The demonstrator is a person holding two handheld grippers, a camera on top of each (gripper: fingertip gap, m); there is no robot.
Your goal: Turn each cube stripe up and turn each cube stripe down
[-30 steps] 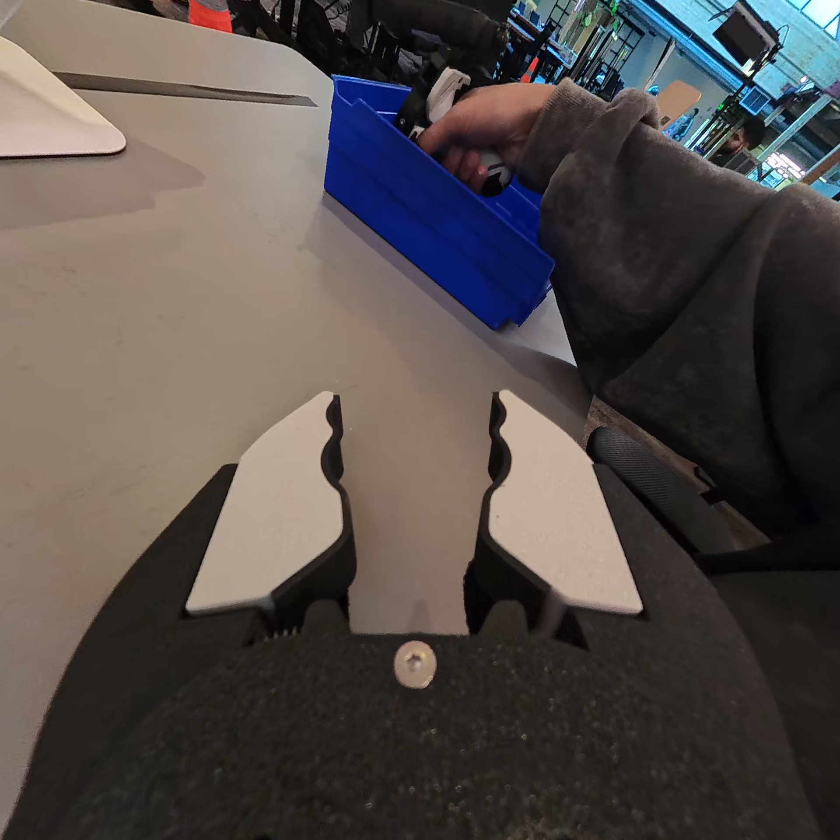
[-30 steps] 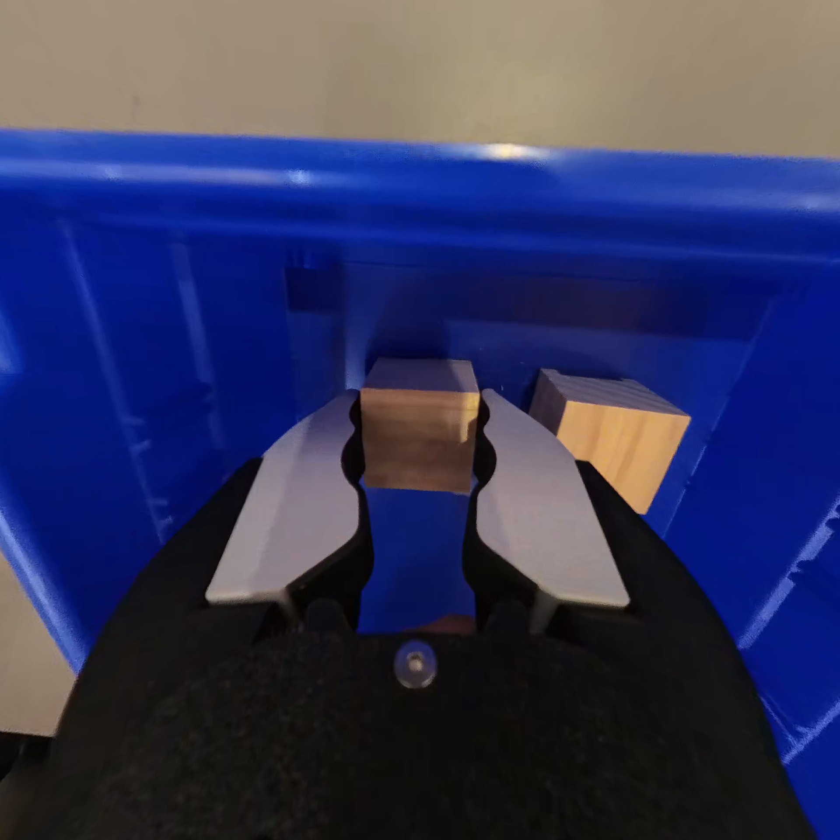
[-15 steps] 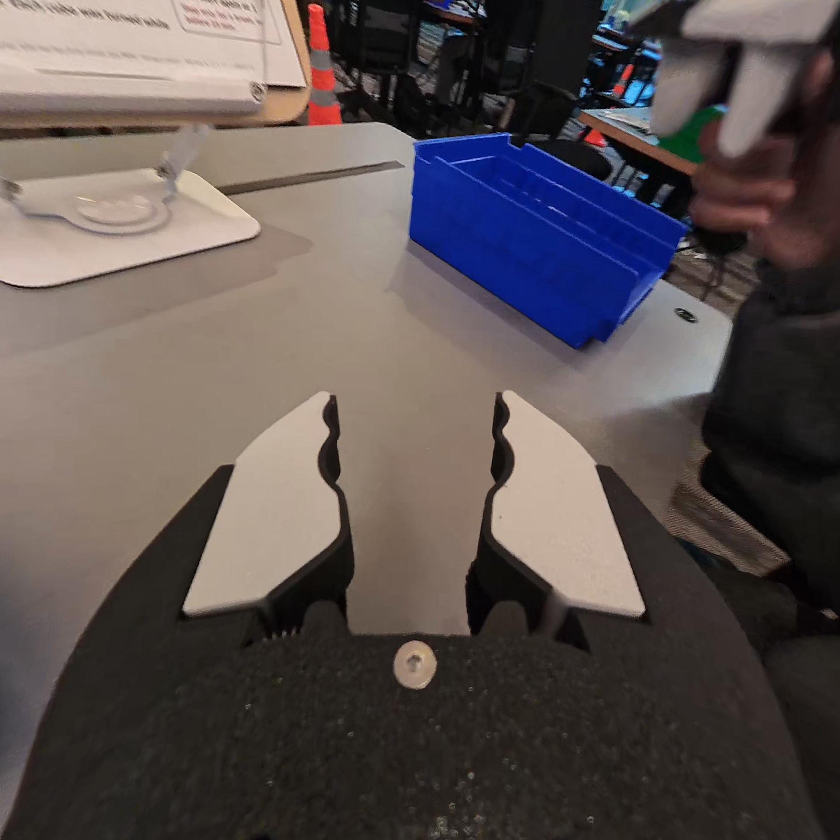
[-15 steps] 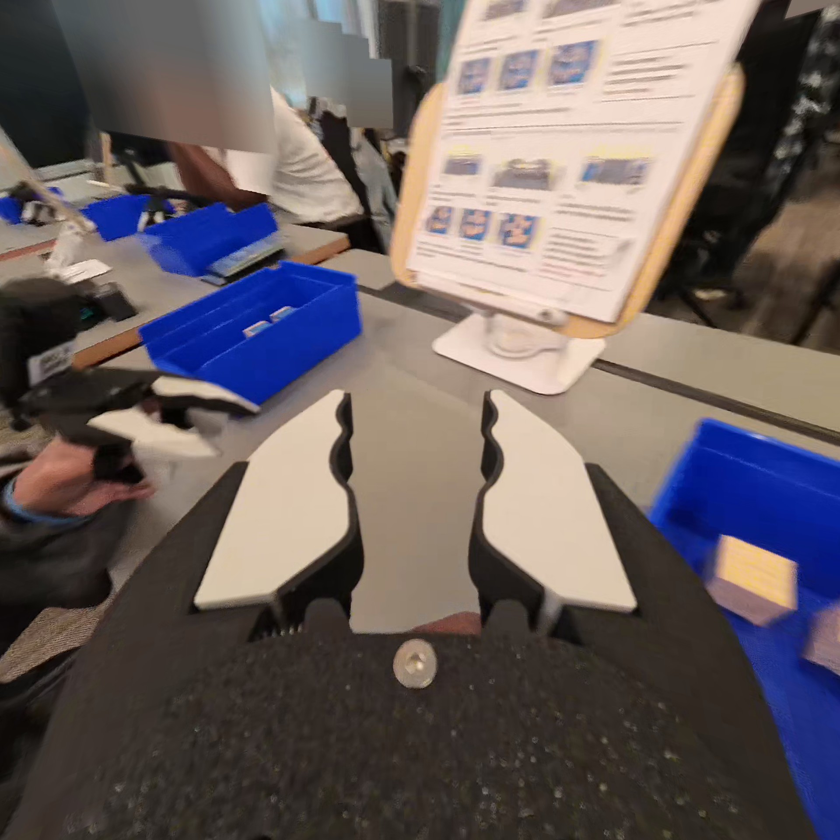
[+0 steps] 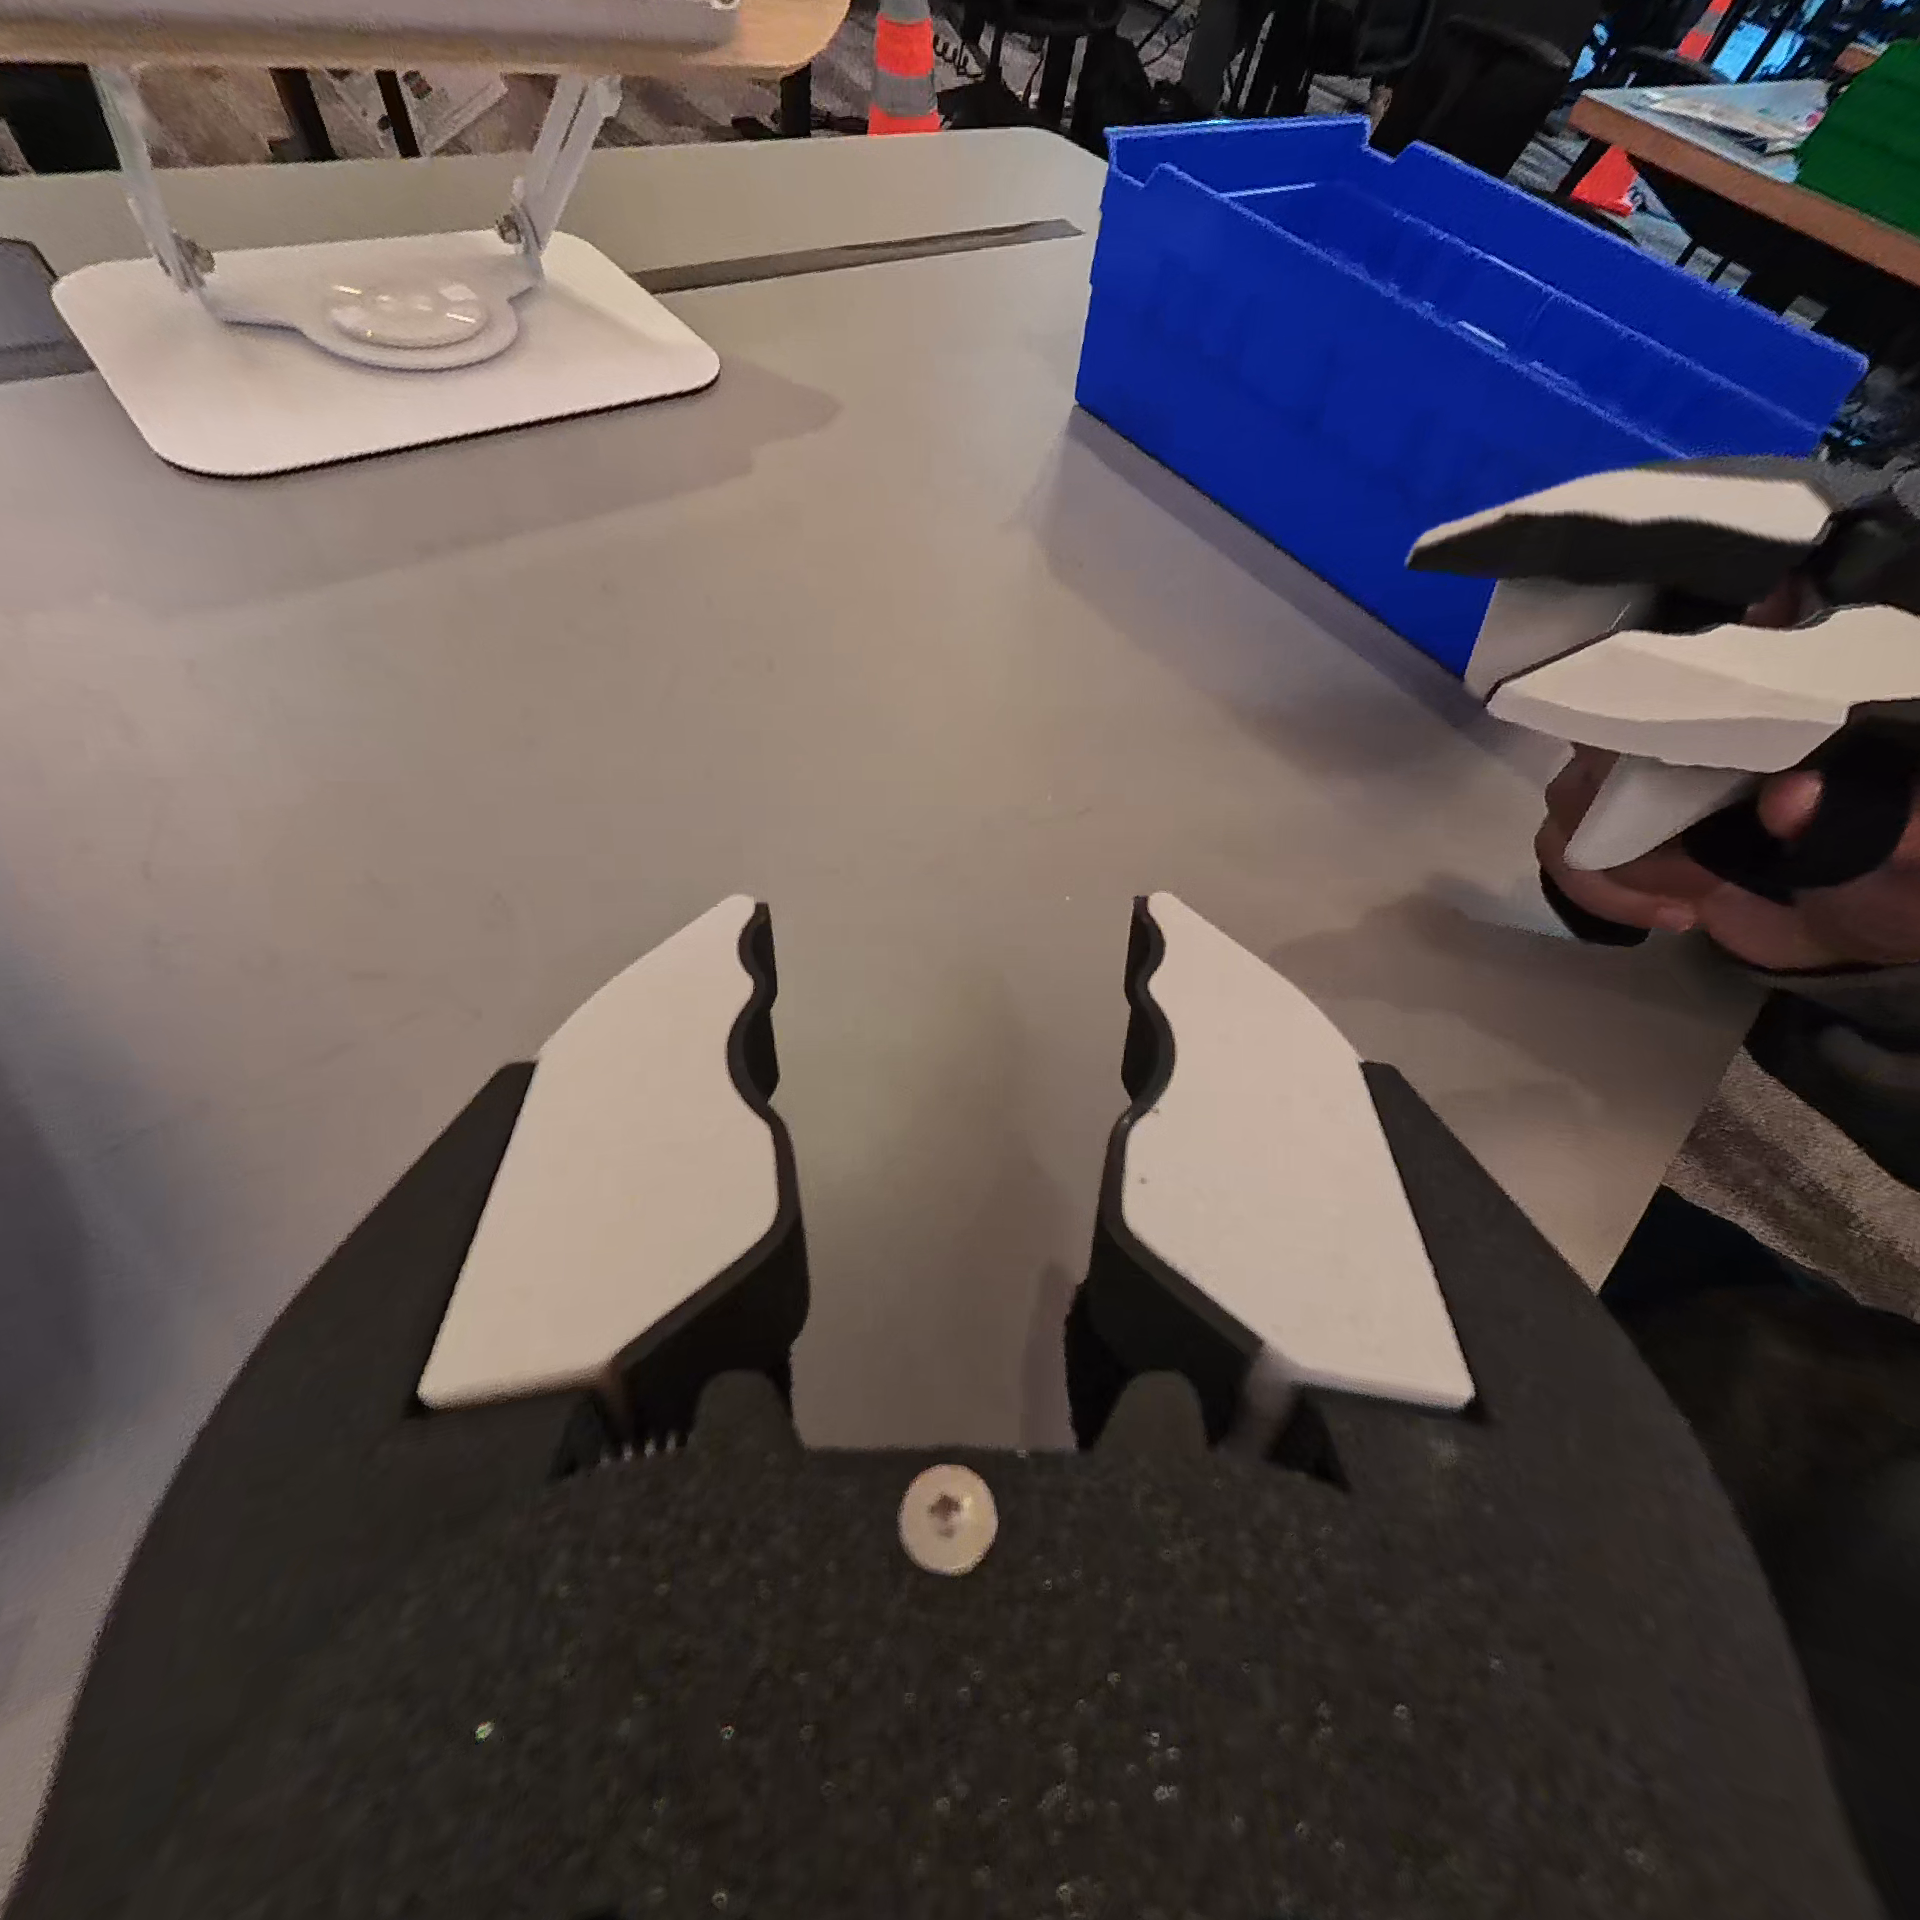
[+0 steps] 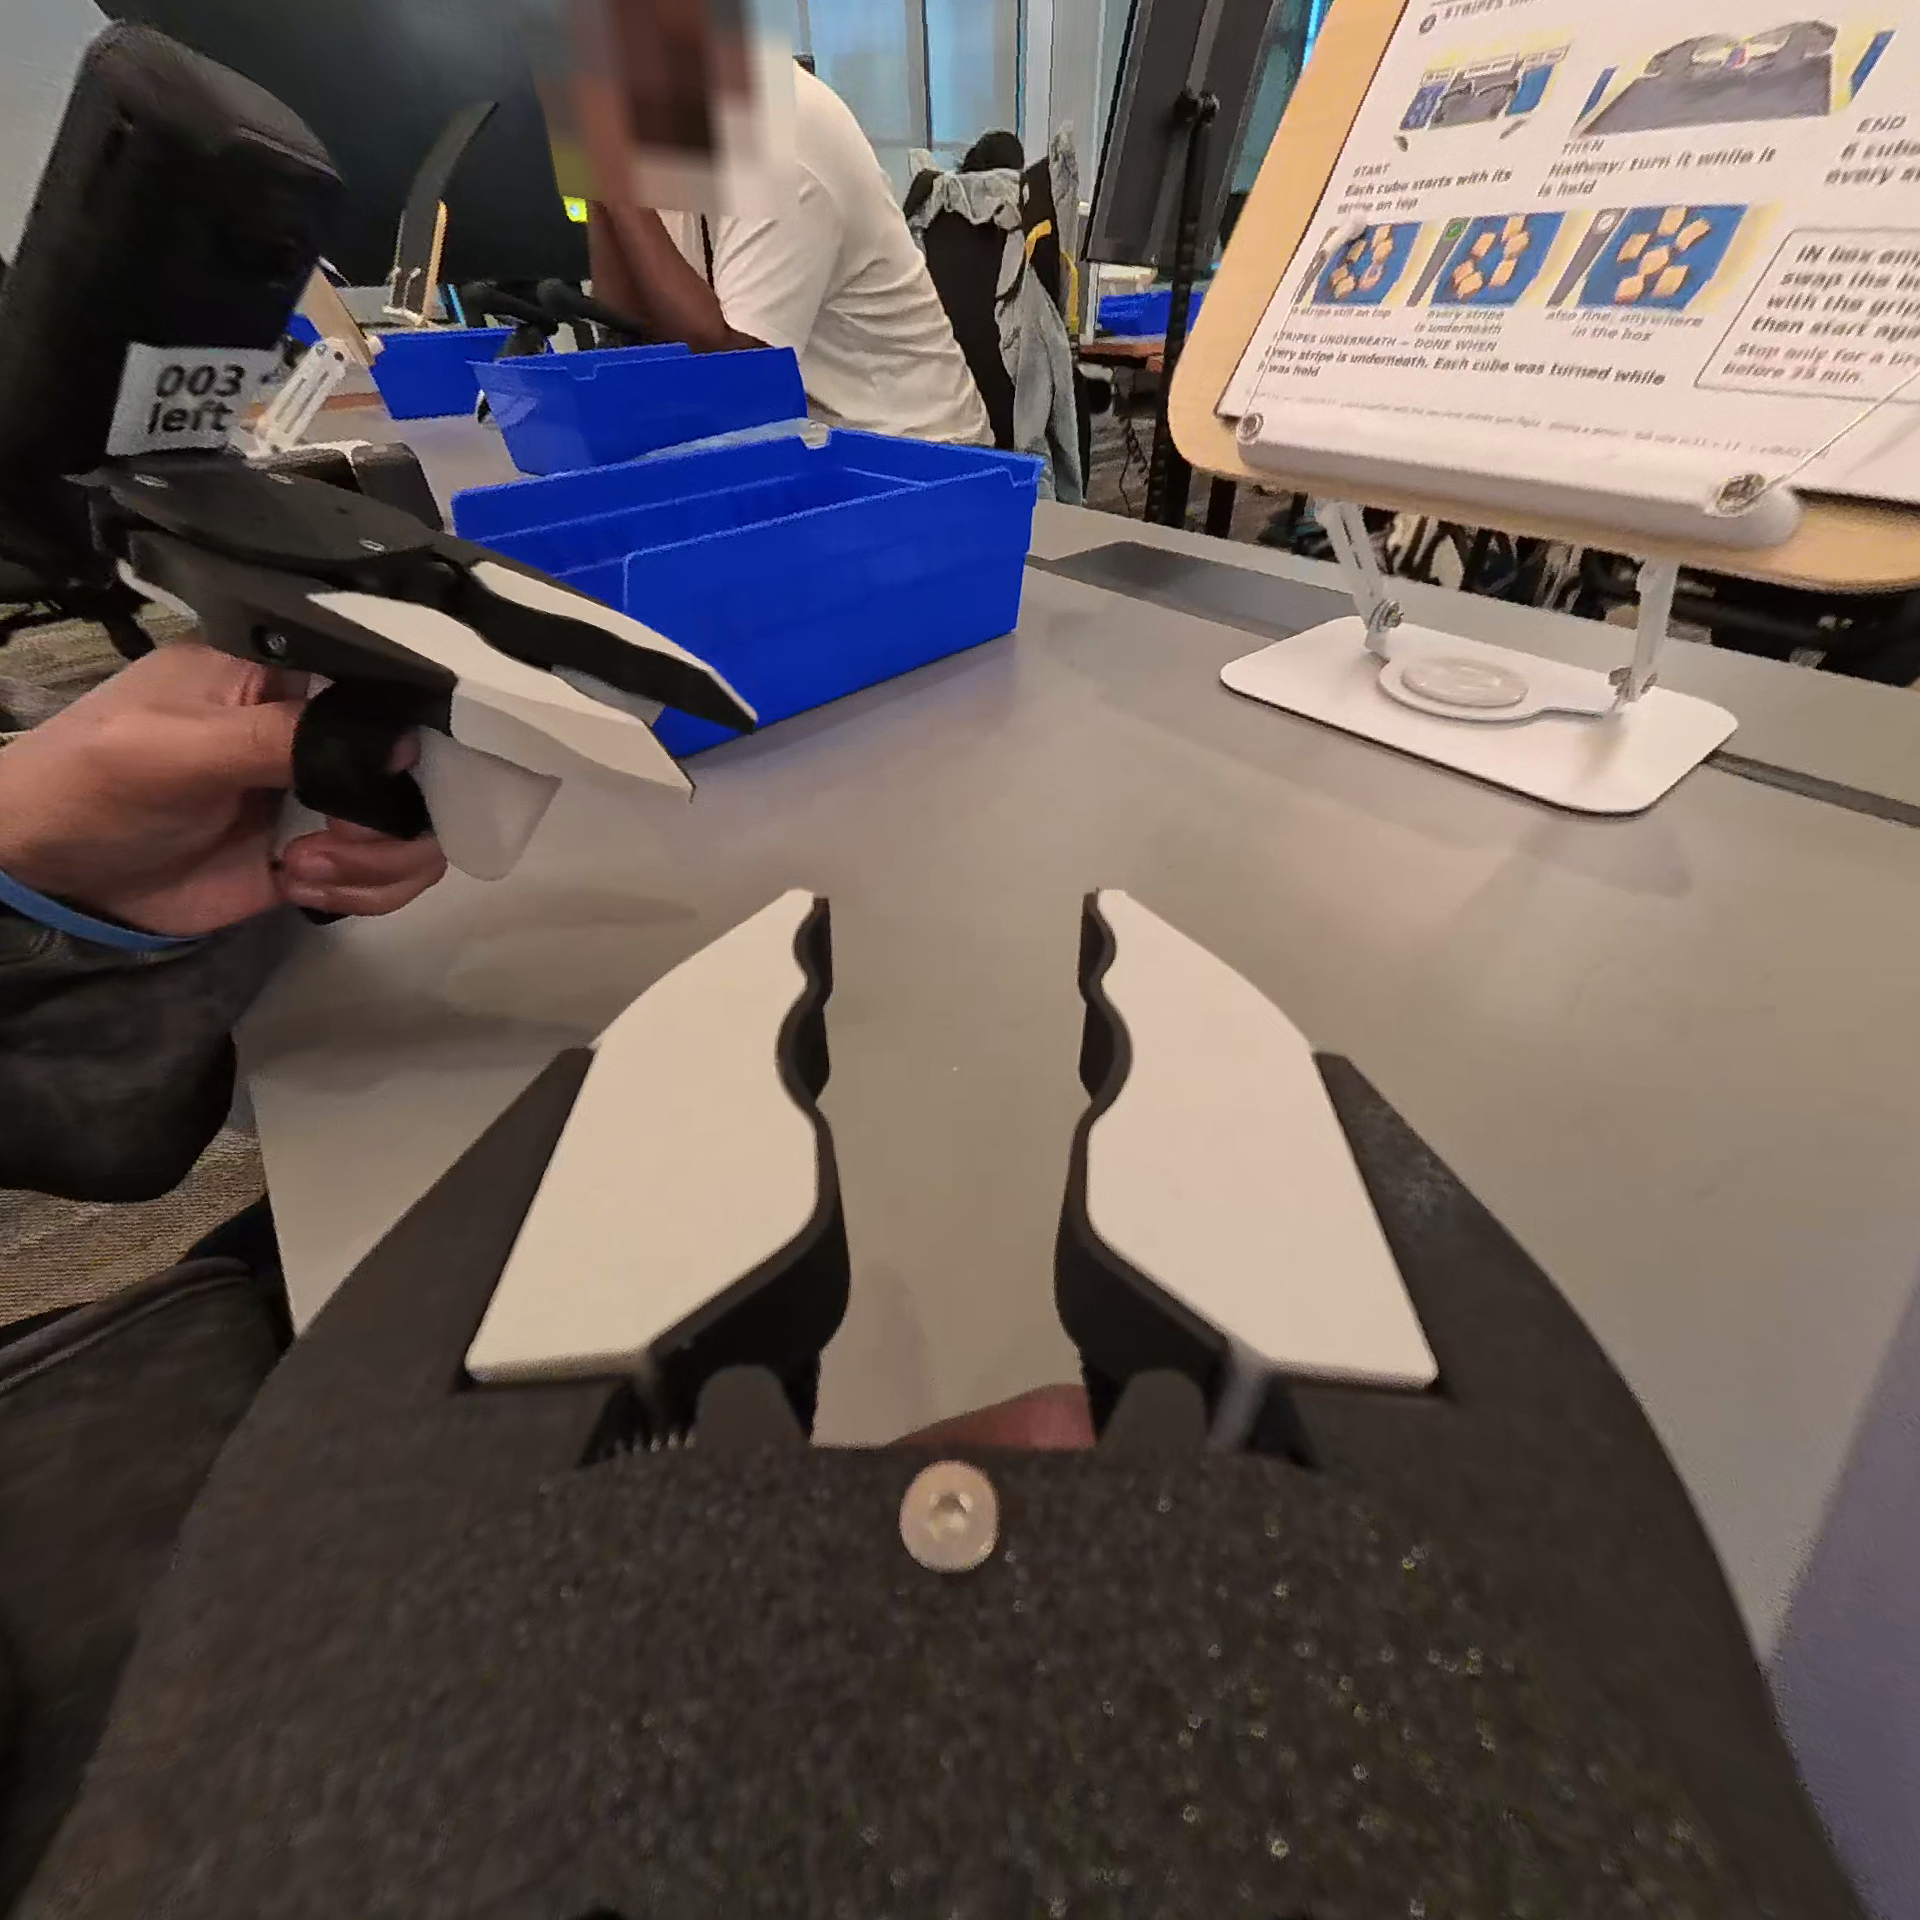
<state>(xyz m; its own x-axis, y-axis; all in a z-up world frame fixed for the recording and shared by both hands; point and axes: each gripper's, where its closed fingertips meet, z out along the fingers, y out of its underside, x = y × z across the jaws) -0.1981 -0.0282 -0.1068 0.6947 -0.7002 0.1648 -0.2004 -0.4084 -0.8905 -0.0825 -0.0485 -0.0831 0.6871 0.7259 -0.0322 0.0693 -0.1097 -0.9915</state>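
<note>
Left wrist view, left to right. A white flat-based stand carrying a wooden board rests on the grey matte table at far left. The left gripper, white-faced fingers on a black body, sits over bare table at centre; its jaws are spread apart with nothing between them. Further right, a blue plastic bin stands on the table near the far edge; its interior is not visible from here, so no wooden cube can be located in it. At the right margin the right gripper is held by a hand above the table, just in front of the bin's near corner; its fingers appear parted and grasp nothing.

Right wrist view, left to right. The left gripper, bearing a white label, is held by the person's left hand above the table edge at left, with a second blue plastic bin behind it on the table; its contents cannot be seen. Further blue bins and a seated person in a white shirt lie beyond on another table. At centre, the right gripper hangs over bare grey table, jaws released and empty. At right stands the white stand with an instruction sheet clipped to its wooden board.

No cube is visible in either view.
</note>
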